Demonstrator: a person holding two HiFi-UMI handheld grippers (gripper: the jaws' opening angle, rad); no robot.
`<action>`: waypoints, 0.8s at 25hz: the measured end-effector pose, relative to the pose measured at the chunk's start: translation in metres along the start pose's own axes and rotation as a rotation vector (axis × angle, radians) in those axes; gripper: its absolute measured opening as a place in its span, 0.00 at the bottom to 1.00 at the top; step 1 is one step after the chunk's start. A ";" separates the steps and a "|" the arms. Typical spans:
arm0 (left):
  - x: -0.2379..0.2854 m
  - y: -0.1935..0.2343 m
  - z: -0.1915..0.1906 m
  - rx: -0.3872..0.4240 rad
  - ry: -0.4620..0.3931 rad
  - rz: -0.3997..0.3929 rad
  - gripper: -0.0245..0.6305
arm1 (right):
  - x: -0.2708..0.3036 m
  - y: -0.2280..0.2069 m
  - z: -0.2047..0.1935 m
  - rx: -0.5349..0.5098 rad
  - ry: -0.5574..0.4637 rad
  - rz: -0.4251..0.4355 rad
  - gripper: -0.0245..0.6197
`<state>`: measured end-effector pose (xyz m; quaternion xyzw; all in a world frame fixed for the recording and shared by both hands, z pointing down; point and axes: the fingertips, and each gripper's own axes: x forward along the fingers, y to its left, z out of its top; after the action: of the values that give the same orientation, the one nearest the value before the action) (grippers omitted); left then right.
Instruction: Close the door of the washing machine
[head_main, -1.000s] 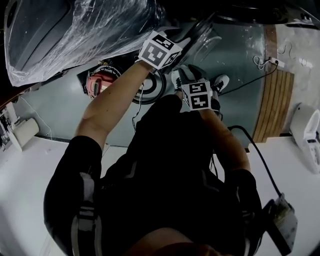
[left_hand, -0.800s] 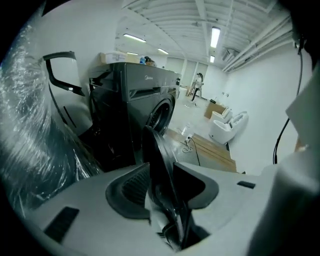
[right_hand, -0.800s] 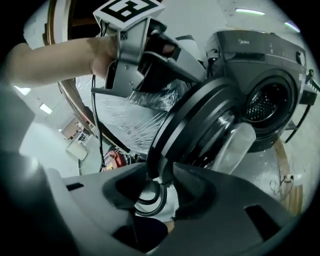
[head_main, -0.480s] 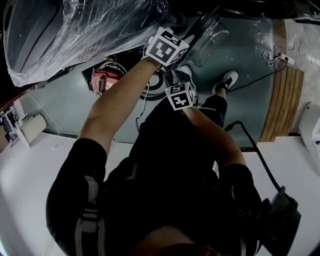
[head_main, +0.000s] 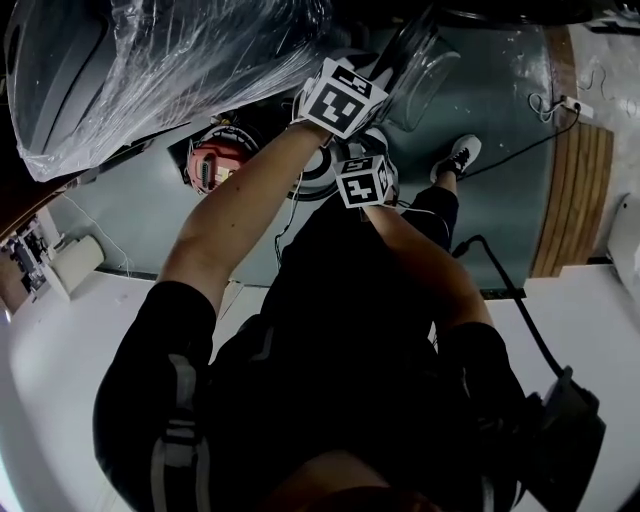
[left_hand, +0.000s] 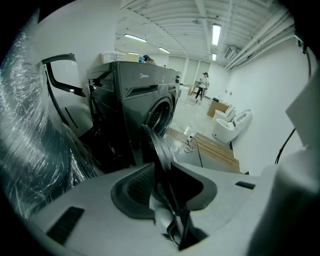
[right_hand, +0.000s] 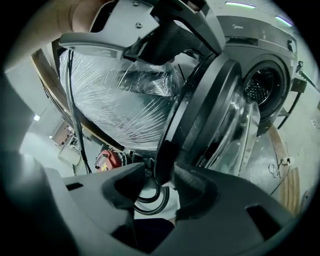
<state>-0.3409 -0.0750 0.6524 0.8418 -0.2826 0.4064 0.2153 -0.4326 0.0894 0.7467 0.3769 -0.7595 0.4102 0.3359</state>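
The dark washing machine (left_hand: 150, 100) stands with its round glass door (right_hand: 210, 110) swung open, away from the drum opening (right_hand: 262, 87). In the head view the door (head_main: 415, 65) is at the top. My left gripper (left_hand: 161, 171) straddles the door's rim (left_hand: 156, 150); its jaws are closing and both pads lie against the rim. My right gripper (right_hand: 161, 172) is open around the rim's lower edge, with a gap beside the left pad. Their marker cubes, left (head_main: 340, 97) and right (head_main: 362, 180), sit close together.
A large appliance wrapped in plastic film (head_main: 150, 70) stands left of the door. A red machine (head_main: 212, 165) with a coiled hose sits on the floor under it. Cables (head_main: 500, 155), a wooden strip (head_main: 570, 150) and the person's shoe (head_main: 458, 157) lie to the right.
My right gripper has moved up and left to the door, just below the left one. The left gripper stays at the door's rim.
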 end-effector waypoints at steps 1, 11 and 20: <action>0.001 -0.003 0.001 -0.002 0.001 -0.001 0.20 | -0.002 -0.003 -0.002 0.007 0.001 -0.004 0.33; 0.014 -0.040 0.013 -0.012 0.012 -0.017 0.19 | -0.029 -0.048 -0.025 0.056 0.025 -0.074 0.29; 0.034 -0.077 0.033 -0.069 0.001 -0.051 0.20 | -0.068 -0.110 -0.057 0.092 0.044 -0.173 0.24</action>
<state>-0.2550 -0.0474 0.6501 0.8406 -0.2748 0.3913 0.2545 -0.2946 0.1182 0.7569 0.4470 -0.6967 0.4223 0.3692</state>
